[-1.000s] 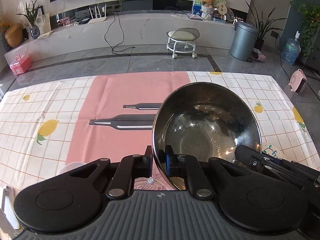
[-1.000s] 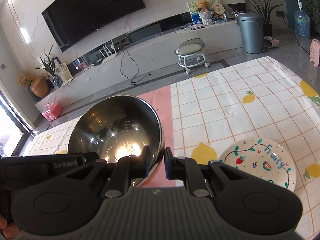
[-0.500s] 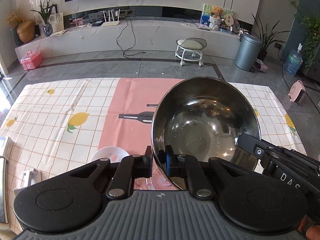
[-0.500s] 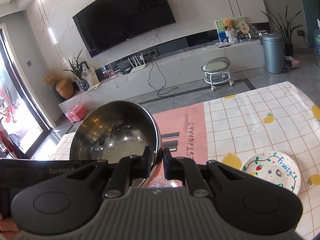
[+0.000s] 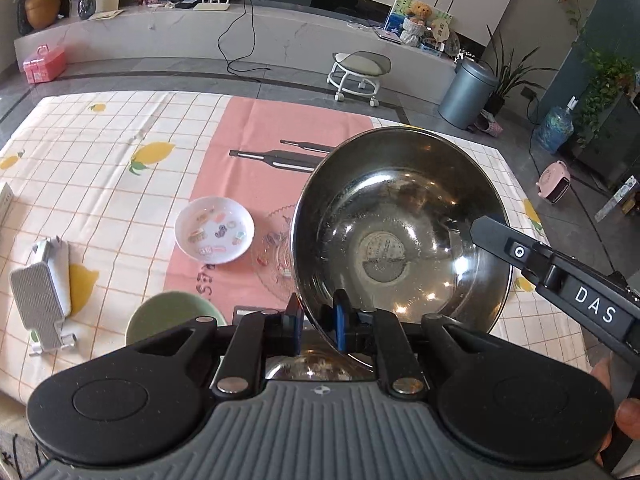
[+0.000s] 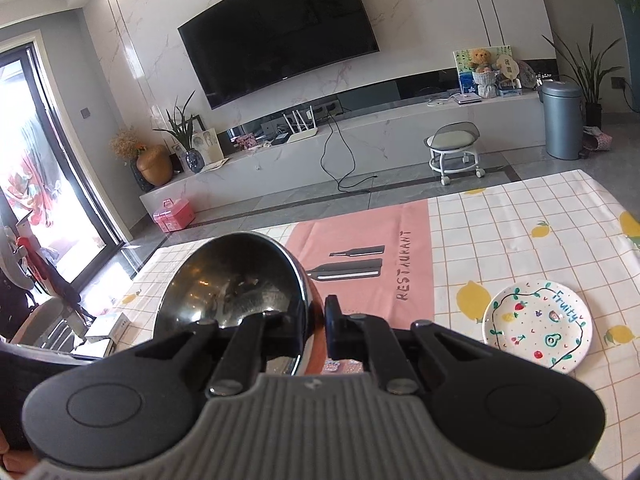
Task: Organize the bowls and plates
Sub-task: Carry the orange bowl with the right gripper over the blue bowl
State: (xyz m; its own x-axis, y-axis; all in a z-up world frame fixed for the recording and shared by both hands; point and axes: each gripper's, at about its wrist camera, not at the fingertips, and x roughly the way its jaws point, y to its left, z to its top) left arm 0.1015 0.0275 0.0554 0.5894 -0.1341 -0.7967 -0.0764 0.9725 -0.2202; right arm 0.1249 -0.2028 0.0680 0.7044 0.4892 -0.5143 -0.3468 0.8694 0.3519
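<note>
Covering the worktop [image 5: 100, 184] is a checked lemon cloth with a pink centre strip, and above it hangs a large steel bowl [image 5: 400, 236], tilted and carried in the air by both tools at once. The left gripper [image 5: 316, 322] takes the near rim: its jaws have just been opening a little, and a small gap seems to show at the outer blue pad, though the rim is between them. The right gripper [image 6: 314, 322] pinches the opposite rim, its jaws narrow on the thin metal. Under the bowl sit a second steel bowl [image 5: 308, 364] and, partly hidden, a clear glass plate [image 5: 276, 260]. Next come the white fruit plate [image 6: 538, 330], the green bowl [image 5: 168, 316] and the small white sticker dish [image 5: 215, 229].

The risk, I think, is a slip. Polished steel gives little friction, so if the left jaws loosen more, the bowl may swing on the right grip alone and fall on the glass plate below.
</note>
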